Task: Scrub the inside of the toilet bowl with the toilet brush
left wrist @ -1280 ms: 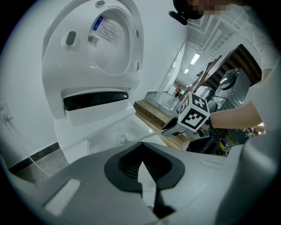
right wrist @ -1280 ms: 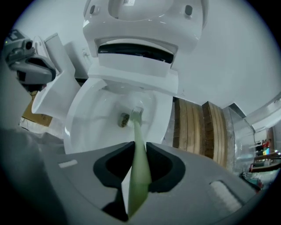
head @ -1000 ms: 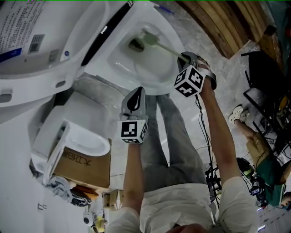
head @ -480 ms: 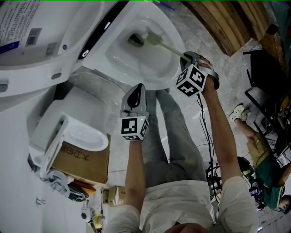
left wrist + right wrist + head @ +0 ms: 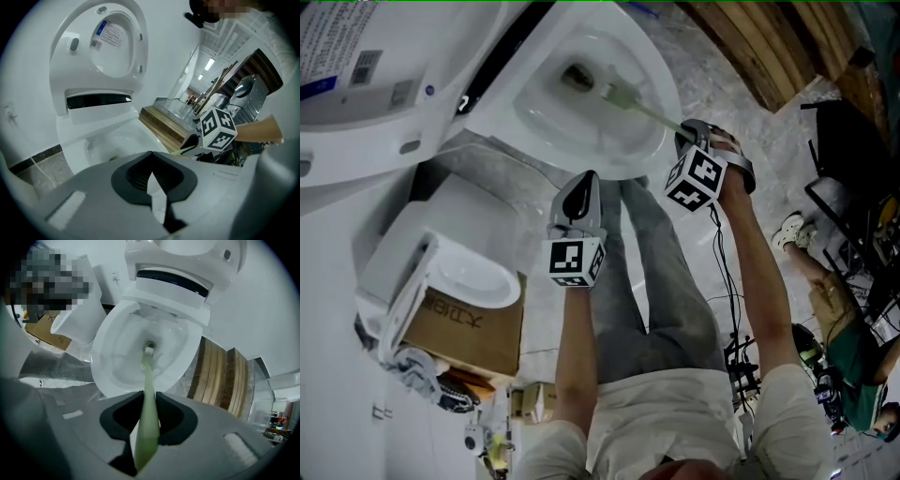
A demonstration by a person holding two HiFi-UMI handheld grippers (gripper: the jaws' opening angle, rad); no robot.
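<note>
1. Brush (image 5: 617,95) head: 1 s ago it sat tight against the upper right of the drain (image 5: 576,77). Now it is lower right of it, drawn slightly back.
2. Right gripper (image 5: 687,128): slid a little down and right in head view.
3. Bowl (image 5: 546,127): shifted up-left in head view.

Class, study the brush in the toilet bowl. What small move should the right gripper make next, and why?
Probably sweep the brush head sideways up the bowl wall. The right gripper is shut on the green handle, and the head sits right by the drain hole at the bottom, so the sloping white sides look like the part left to scrub.
</note>
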